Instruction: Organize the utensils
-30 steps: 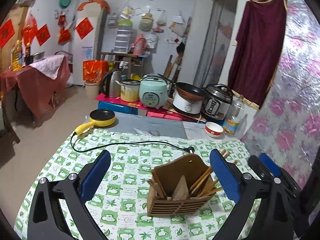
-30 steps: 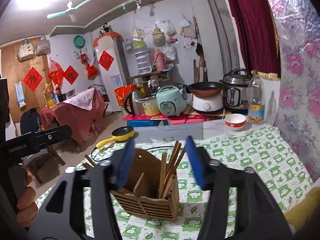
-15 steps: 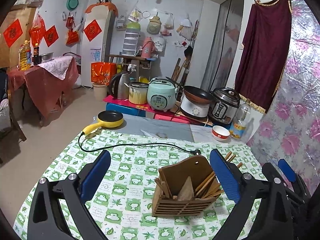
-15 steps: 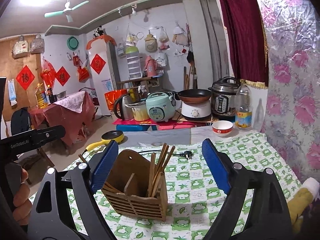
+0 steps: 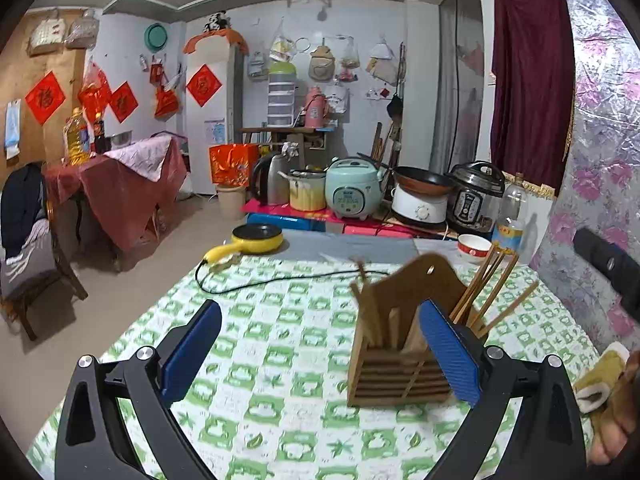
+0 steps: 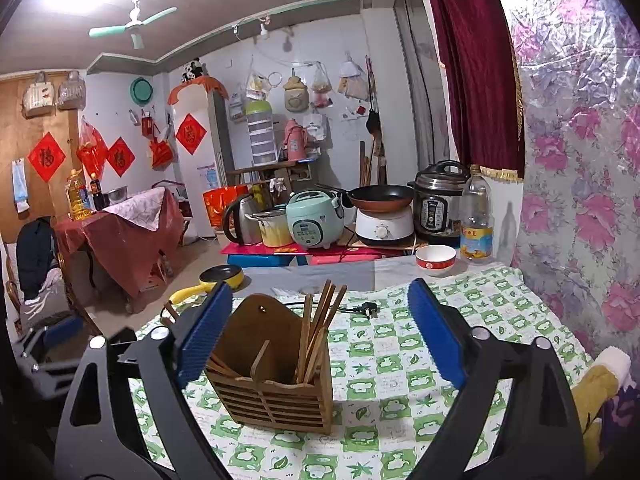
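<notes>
Right tongs (image 6: 320, 340) just opened off one holder (image 6: 276, 392), perhaps six chopsticks (image 6: 320, 328).

L gripper (image 5: 320, 344): jaws wide apart, nothing clamped, tilted slightly down | R gripper (image 6: 320, 332): jaws just been opening, now spread wide, pads pressing on nothing | bare hand (image 5: 616, 416) at lower right edge of left wrist view

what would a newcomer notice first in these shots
A slatted wooden utensil holder holding brown wooden chopsticks stands on the green-and-white checked tablecloth, between the blue pads of the open right hand-held gripper. Behind it, a yellow electric frying pan sits at the table's far edge.
</notes>
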Available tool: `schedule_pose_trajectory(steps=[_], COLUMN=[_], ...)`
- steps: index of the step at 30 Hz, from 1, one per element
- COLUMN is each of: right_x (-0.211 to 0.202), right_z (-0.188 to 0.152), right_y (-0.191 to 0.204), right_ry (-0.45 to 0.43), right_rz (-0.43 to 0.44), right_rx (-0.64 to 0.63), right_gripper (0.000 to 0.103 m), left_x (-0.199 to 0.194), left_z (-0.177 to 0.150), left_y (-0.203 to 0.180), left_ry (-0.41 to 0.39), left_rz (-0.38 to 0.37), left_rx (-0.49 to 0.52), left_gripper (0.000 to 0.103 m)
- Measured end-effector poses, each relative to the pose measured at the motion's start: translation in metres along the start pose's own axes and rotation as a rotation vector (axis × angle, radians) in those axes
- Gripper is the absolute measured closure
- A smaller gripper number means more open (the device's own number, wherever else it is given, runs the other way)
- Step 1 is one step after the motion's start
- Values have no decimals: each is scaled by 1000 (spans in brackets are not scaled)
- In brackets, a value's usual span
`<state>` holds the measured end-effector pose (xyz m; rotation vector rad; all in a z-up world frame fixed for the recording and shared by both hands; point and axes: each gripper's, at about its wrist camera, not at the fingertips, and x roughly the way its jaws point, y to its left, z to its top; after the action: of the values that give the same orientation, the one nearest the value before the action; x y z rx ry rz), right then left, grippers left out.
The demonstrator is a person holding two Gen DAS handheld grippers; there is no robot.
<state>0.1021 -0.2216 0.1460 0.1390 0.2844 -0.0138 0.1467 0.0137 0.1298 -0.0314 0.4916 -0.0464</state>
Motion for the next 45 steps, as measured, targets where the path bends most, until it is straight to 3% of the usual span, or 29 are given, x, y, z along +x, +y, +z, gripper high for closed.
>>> schedule_pose_trajectory(steps=[6, 12, 20, 25, 29, 31, 38, 42, 45], right_x=[-4, -4, -22, -28, -17, -5, 34, 54, 61], right_z=[-35, -55, -73, -79, -89, -98, -131, -150, -161], right_y=[-9, -25, -27, -34, -34, -30, -22, -19, -14], right_ry=[15, 68, 37, 5, 63, 122, 347, 463, 528], right_rz=[-53, -37, -50, -39, -45, -69, -95, -109, -86], right_rx=[-14, 23, -9, 43, 46, 7, -81, -119, -145], right_gripper=[11, 8, 6, 6, 6, 6, 6, 6, 6], left_x=[-1, -3, -3, -6, 9, 27, 68, 95, 105], left_z=[-18, -33, -52, -60, -70, -82, -111, -129, -142], left_y=[1, -3, -15, -18, -14, -9, 0, 12, 10], left_ry=[1, -17, -27, -37, 71, 179, 390, 556, 630], left_rz=[40, 72, 88, 75, 16, 1, 50, -1, -17], left_rx=[27, 45, 97, 123, 99, 76, 103, 39, 52], left_gripper=[6, 6, 6, 6, 6, 6, 6, 6, 6])
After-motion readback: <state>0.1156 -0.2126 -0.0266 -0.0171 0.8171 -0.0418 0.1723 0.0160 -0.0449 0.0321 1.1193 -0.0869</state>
